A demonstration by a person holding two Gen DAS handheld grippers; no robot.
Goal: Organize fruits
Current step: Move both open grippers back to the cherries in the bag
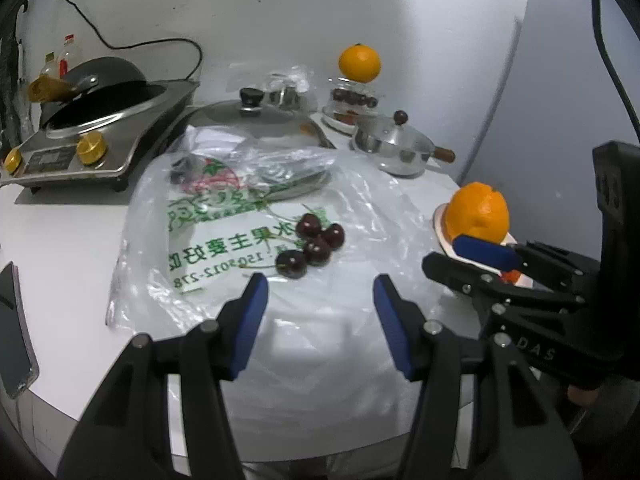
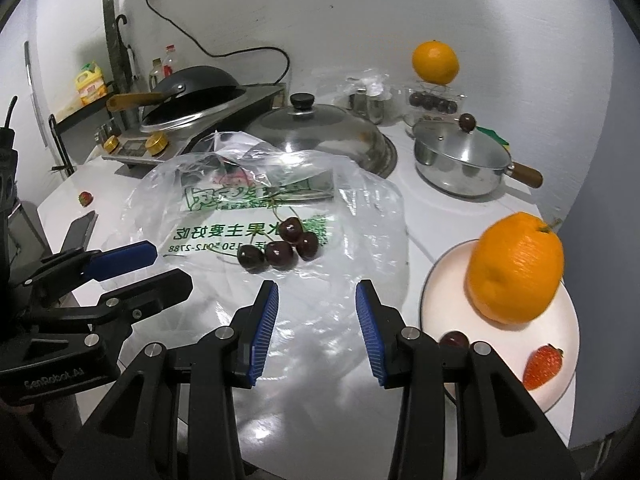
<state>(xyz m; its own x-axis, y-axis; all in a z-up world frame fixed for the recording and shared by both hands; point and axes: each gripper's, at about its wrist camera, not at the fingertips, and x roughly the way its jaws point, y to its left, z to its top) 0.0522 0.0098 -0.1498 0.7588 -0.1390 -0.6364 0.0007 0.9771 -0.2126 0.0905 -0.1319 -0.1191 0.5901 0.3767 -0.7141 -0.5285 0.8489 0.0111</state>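
Note:
Several dark cherries (image 1: 314,245) (image 2: 280,246) lie on a clear plastic bag with green print (image 1: 224,240) (image 2: 248,232) in the middle of the white table. My left gripper (image 1: 320,290) is open and empty just short of them. My right gripper (image 2: 317,295) is open and empty, also just short of the cherries. A white plate (image 2: 448,300) (image 1: 440,220) on the right holds an orange (image 2: 516,266) (image 1: 478,212), a cherry (image 2: 454,338) and a strawberry (image 2: 542,364). A loose strawberry (image 2: 85,198) lies at the table's far left.
At the back stand an induction cooker with a wok (image 1: 96,120) (image 2: 192,92), a large steel lid (image 1: 260,118) (image 2: 316,132), a small lidded pan (image 1: 396,148) (image 2: 464,164) and a clear cherry box with an orange on top (image 1: 359,63) (image 2: 435,62). A phone (image 1: 12,332) lies at the left edge.

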